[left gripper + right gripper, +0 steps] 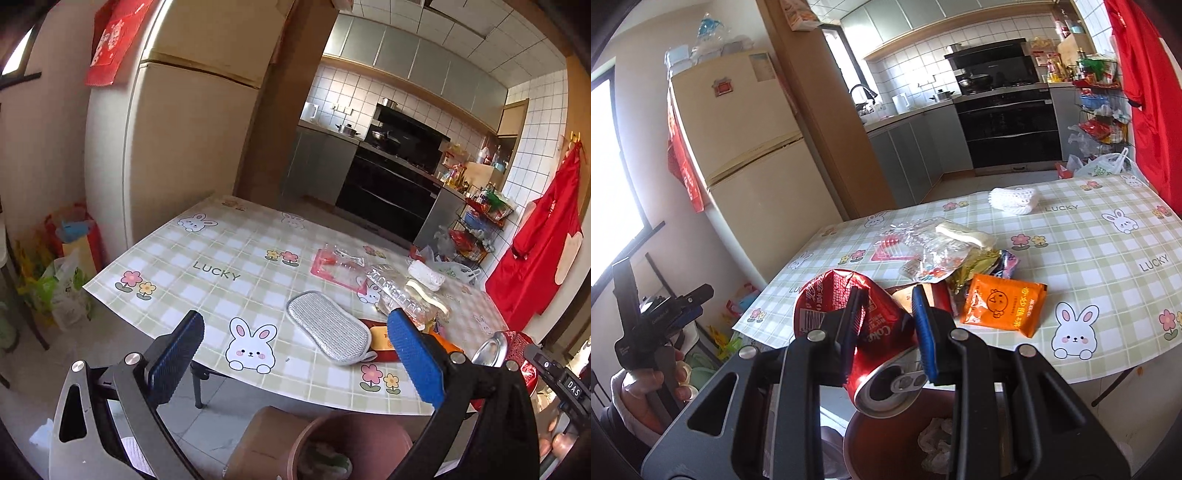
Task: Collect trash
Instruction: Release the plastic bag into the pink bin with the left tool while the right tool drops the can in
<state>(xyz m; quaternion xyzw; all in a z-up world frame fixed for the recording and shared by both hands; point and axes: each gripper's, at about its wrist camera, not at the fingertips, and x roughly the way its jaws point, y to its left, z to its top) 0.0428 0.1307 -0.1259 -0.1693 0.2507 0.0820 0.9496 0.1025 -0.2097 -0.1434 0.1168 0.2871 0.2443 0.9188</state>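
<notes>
The right tool (884, 332) grips a crushed red can (864, 325) across its dented body, with the can's opened top tilted down toward the brown bin (871, 435) that sits below the near edge of the tabletop (1089, 236). The left tool (291, 354) stands fully open with nothing between its pads, at the near edge of the tabletop above the bin; in the right wrist view it appears at the far left, held by a hand (646, 384). Risk 1: the can is crumpled and the pads bear on an uneven, slanted surface, so a jolt or a roll of the wrist may let it slip before it is centred over the bin, and it may strike the rim and fall to the floor. Risk 2: any liquid left inside may drip from the downward opening onto whatever lies below it. Risk 3: remaining trash lies crowded near the middle of the tabletop, including an orange packet (1001, 306), clear plastic packaging (399, 295) and a white foam net (1014, 199); the grey scrubbing pad (328, 332) lies just beside it and may be taken by mistake. Thin film may also slide under the pads instead of lifting.
</notes>
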